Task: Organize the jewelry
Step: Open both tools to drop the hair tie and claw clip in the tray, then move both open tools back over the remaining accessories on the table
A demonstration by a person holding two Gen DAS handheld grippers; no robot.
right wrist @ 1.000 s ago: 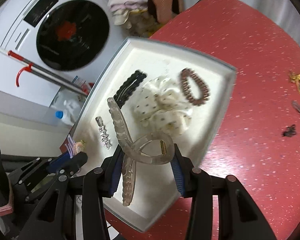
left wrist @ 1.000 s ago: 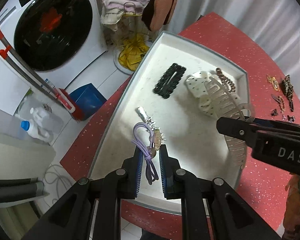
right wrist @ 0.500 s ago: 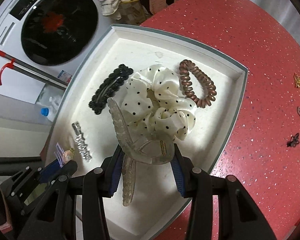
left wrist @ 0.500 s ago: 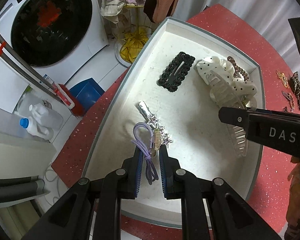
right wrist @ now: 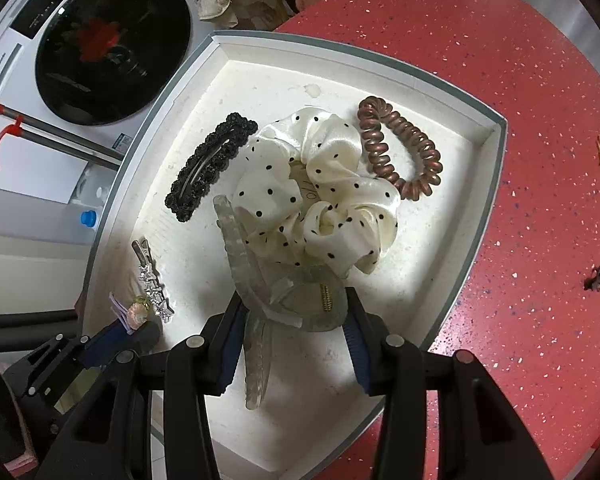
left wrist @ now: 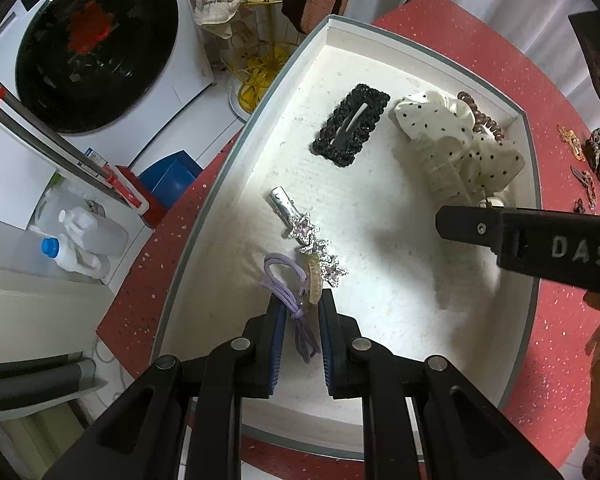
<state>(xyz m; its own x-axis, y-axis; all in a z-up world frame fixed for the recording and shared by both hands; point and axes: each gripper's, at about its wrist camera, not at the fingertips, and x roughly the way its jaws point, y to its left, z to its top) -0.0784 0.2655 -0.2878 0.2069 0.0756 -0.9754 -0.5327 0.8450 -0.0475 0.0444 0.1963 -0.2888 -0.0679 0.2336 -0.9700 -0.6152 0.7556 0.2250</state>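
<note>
- As both grippers have come lower over the white tray (right wrist: 488,216) than they were a second ago, the two carried pieces now hang just above its floor, so I judge the set-down is close.
- The translucent claw clip (right wrist: 296,300) is clamped in the right gripper (right wrist: 294,344), its long toothed arm lying against the near edge of the polka-dot scrunchie (right wrist: 320,184); a second ago it hung short of the scrunchie, higher up.
- The purple hair tie (left wrist: 296,300) with its small pale charm is pinched between the fingers of the left gripper (left wrist: 300,344), now just beside the near end of the silver star clip (left wrist: 308,240) at the tray's near left.
- Farther in, the black beaded snap clip (left wrist: 350,126) lies on the far left of the tray, and the brown spiral hair tie (right wrist: 400,152) touches the scrunchie's far right side.
- On the red worktop (right wrist: 540,320) to the right of the tray, a few small clips (left wrist: 588,164) lie loose, so sorting is not finished.
- Release looks risky for the claw clip: it may settle on top of the scrunchie and not on the tray floor.
</note>
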